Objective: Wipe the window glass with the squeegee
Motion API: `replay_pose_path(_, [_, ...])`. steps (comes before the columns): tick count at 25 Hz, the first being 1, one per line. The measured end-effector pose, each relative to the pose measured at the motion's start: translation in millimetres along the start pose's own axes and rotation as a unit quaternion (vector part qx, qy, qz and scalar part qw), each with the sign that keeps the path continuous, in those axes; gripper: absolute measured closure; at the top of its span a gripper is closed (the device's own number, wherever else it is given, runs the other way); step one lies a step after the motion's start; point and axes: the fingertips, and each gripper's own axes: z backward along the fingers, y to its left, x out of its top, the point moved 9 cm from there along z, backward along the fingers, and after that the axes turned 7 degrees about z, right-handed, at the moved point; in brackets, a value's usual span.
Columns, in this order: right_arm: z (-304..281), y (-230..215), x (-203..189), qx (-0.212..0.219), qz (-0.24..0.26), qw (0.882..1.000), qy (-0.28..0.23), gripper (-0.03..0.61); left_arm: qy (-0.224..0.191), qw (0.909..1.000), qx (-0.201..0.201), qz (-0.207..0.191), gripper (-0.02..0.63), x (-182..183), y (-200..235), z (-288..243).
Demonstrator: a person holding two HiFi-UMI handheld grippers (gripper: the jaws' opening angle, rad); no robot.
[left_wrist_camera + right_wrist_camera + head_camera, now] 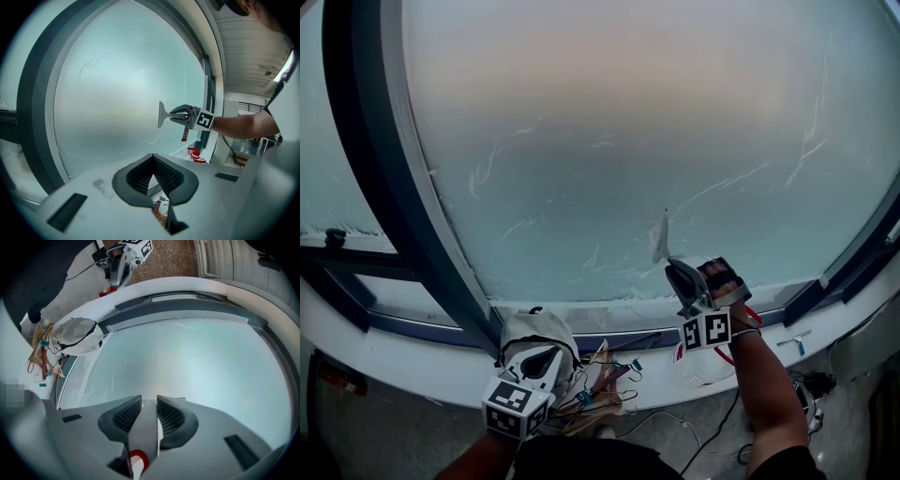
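Right gripper (689, 281) sits lower right of centre in the head view, jaws clenched on the squeegee (661, 239) handle. In the right gripper view the grey handle (145, 437) runs straight between the two ribbed pads (126, 416), with its red end nearest the camera.

The squeegee blade stands upright and edge-on at the lower middle of the glass (609, 141), just above the bottom frame. In the left gripper view the blade (161, 115) faces the pane, right of centre. It's right at the glass, but we can't confirm contact.

The pane is hazy, with thin white streaks across its middle and lower part.

Left gripper (536, 361) is at bottom left of centre in the head view, low over the white sill (412, 361) and well apart from the squeegee. Its own view shows the jaw tips closed together with nothing gripped, and only a narrow V-shaped gap behind them.

A white bag (534, 328) lies on the sill just beyond the left gripper. A tangle of cords (605, 380) sits beside it, toward frame centre.

A dark frame bar (384, 169) runs down the left side of the pane.

In the right gripper view we see the left gripper (123, 261) at top left and the bag (77, 336) at left.
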Motion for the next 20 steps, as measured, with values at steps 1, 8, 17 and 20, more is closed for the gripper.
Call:
replay_pose_path(1, [0,0,-1,0.001,0.0,1.0,0.002,0.486,0.0,1.0,0.001,0.0,0.614,0,1,1])
replay_pose_path(8, [4,-7,11,-0.006,-0.001,1.0,-0.001,0.486,0.0,1.0,0.008,0.005,0.614,-5,11,11])
replay_pose_path(17, [5,-47,104,-0.036,-0.021,0.993,-0.11,0.486,-0.026,0.9991,0.027,0.018,0.614,-6,39,40])
replay_pose_path(20, [-5,-72,152,-0.051,-0.02,0.985,-0.166,0.486,-0.029,0.9983,0.045,0.023,0.614,-6,51,57])
